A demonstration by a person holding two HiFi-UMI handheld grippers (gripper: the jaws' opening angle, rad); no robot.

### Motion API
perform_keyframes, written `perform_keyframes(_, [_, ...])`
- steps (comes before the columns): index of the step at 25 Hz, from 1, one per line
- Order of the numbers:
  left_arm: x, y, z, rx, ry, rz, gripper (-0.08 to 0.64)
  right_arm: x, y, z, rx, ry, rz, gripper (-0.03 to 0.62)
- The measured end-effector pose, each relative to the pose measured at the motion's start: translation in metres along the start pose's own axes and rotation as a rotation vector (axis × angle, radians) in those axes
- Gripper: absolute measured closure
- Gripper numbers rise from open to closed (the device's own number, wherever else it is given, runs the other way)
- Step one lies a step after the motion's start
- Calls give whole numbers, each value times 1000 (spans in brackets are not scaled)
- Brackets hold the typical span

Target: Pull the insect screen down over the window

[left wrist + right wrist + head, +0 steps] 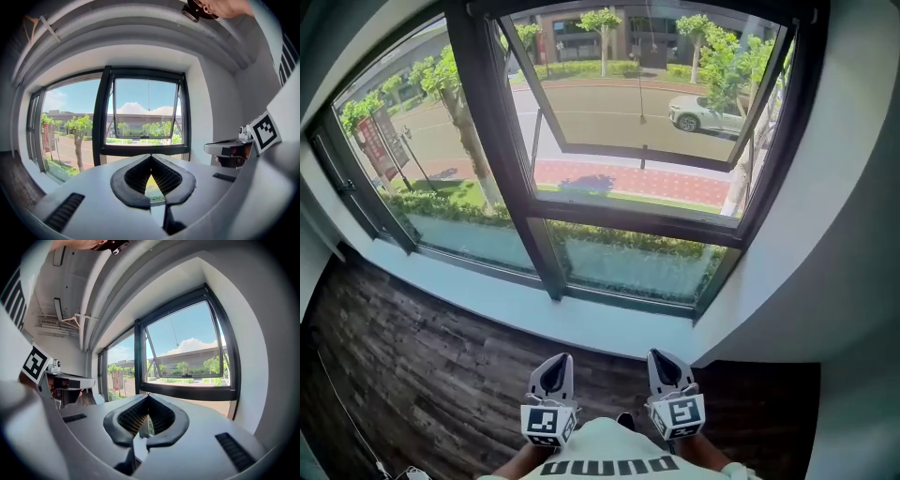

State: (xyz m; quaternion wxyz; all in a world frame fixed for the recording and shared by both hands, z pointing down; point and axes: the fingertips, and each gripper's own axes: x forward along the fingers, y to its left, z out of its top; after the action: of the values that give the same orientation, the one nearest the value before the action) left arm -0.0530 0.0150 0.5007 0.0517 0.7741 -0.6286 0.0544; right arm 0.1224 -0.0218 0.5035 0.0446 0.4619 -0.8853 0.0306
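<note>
matt black metal frames the window (514, 178), which fills the upper half of the head view. its right bay holds a glass sash (647, 156) tilted outward at the bottom edge. a thin cord (641, 89) hangs straight down the centre of that bay from the top of the frame. the insect screen itself cannot be made out as a sheet in any view, and the top rail where the cord begins is cut off by the upper edge of the head view. street, trees and a white car (705, 114) show sharply through the bay.

below the window runs a smooth white sill (487, 295), then a dark, rough-grained plank floor (412, 375).

at the lower centre, the left gripper (554, 373) and the right gripper (668, 368) sit side by side, well apart from the window. both have pale grey shells and black ribbed pads. each gripper is clenched, tips meeting, with nothing between the jaws. a marker cube (548, 422) sits behind each one. the hands are largely hidden beneath the cubes and cropped by the lower edge.
</note>
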Motion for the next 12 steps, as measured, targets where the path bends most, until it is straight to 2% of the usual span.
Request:
perform_keyframes(8, [34,38,-8,6,16,22,546,48,-10,2,-16,12,-22,586])
perform_keyframes(12, [73,67,-3,14,18,-2,546,82,-18,13,-29,7,-76,586])
